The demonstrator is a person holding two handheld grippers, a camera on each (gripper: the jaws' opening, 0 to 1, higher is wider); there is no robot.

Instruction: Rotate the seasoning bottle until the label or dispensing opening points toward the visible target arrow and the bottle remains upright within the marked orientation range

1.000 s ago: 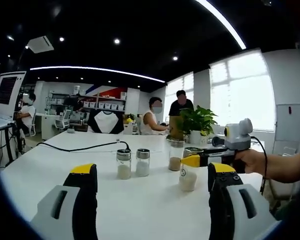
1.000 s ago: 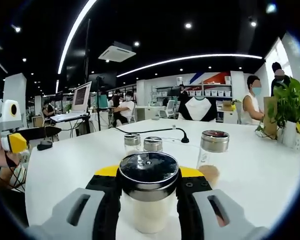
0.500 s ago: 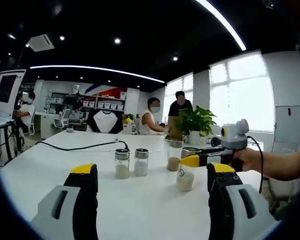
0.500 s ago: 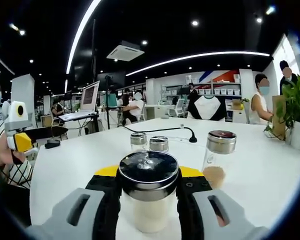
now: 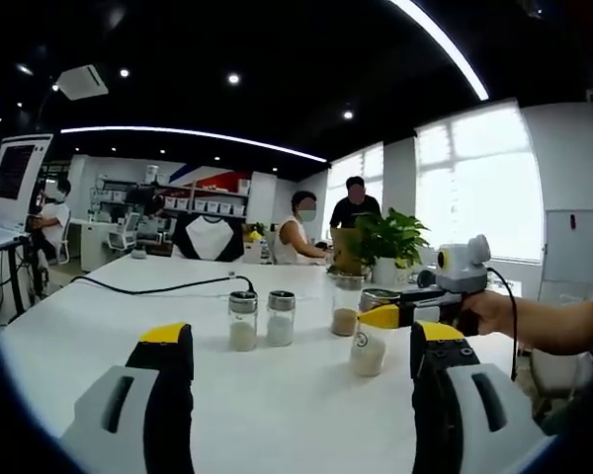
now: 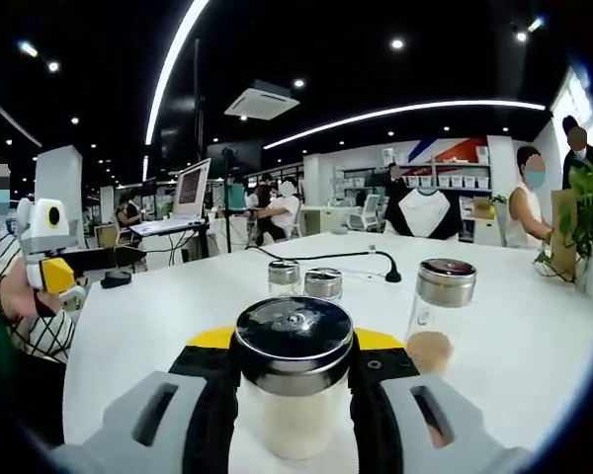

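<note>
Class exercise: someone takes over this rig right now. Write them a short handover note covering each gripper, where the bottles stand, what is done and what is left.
Right gripper: shut on the held bottle, upright, white powder inside, steel lid.
Left gripper: open, holding nothing, hovering over the table.
Other bottles: two small ones side by side mid-table, a taller one with brown powder to their right in the left gripper view.
Done: bottle gripped.
Left: rotate it to face the arrow, keep it upright, release. No arrow or marked range can be seen, so the alignment cannot be judged from here.
</note>
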